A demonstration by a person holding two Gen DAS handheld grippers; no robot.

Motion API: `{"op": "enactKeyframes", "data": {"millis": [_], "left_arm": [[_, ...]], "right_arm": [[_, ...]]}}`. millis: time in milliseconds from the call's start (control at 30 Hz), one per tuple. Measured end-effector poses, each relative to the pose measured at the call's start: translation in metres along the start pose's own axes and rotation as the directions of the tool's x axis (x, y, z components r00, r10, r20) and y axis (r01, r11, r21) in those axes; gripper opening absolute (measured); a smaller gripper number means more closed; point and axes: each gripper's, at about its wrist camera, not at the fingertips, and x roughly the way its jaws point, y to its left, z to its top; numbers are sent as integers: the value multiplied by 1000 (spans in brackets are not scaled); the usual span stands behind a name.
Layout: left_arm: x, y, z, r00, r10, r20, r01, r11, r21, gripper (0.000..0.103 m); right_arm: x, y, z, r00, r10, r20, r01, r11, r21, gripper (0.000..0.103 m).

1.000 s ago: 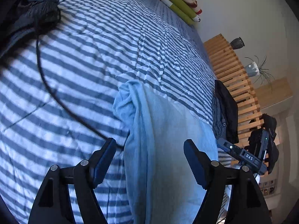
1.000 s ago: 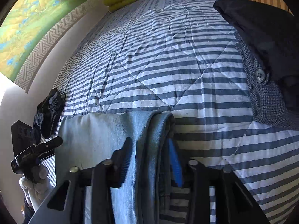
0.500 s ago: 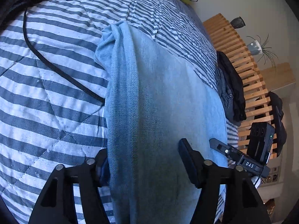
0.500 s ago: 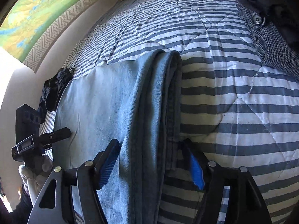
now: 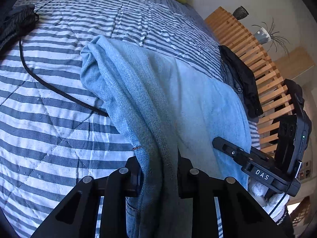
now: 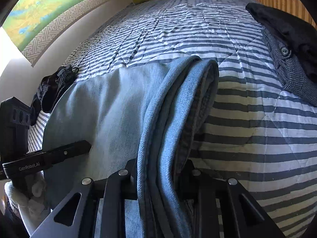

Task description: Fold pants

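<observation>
Folding these light blue jeans [image 5: 150,91] well asks, I think, that both edges travel together at the same height, so the cloth lands flat without a twist. They lie on the striped bed cover [image 5: 59,134], stretched forward from each hand-held gripper. The left hand-held gripper [image 5: 158,170] is pressed together on the left edge of the denim. The right hand-held gripper [image 6: 160,176] is also nearly closed, pinching the thick layered right edge. A black cable [image 5: 49,87] runs just left of the jeans and may catch.
</observation>
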Motion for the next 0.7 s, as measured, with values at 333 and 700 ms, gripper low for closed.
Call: {"op": "enactKeyframes", "data": {"millis": [333,700], "left_arm": [[-47,-81,-1,993,-85,84,72,986,152,25],[-9,-272,69,961,-261,91,215,911,351,24]], "right_arm": [[-96,-1,-10,983,-41,179,40,999,9,22],[-229,-81,29,884,-244,400,222,970,101,22]]}}
